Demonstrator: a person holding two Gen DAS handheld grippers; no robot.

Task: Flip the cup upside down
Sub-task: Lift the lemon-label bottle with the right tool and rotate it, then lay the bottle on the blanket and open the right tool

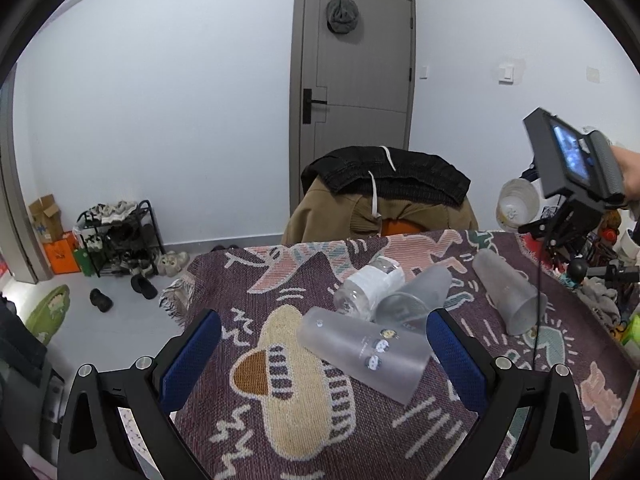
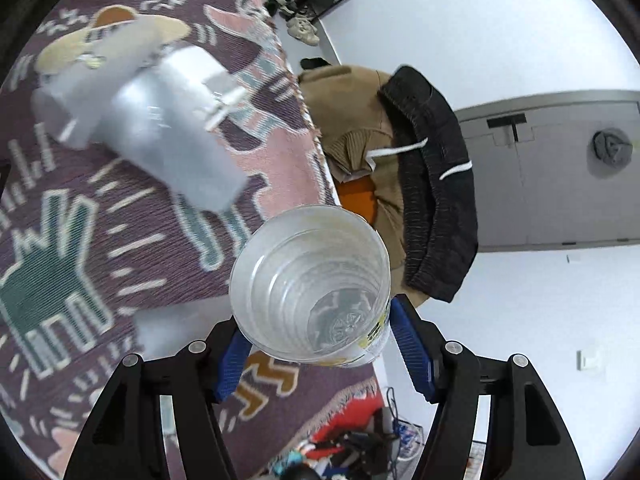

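Note:
My right gripper [image 2: 316,344] is shut on a clear plastic cup [image 2: 312,284], its open mouth facing the camera, held in the air past the table's edge; the view is rolled sideways. The same cup [image 1: 516,204] shows in the left wrist view, held up at the right. My left gripper [image 1: 324,344] is open, low over the table, its blue pads either side of a frosted cup with small stickers [image 1: 364,354] that lies on its side.
A patterned woven cloth [image 1: 304,420] covers the table. On it lie a plastic bottle [image 1: 370,286], a frosted cup [image 1: 420,294] and another frosted cup [image 1: 508,296]. A chair draped with clothes [image 1: 380,200] stands behind. Clutter lies at the right edge.

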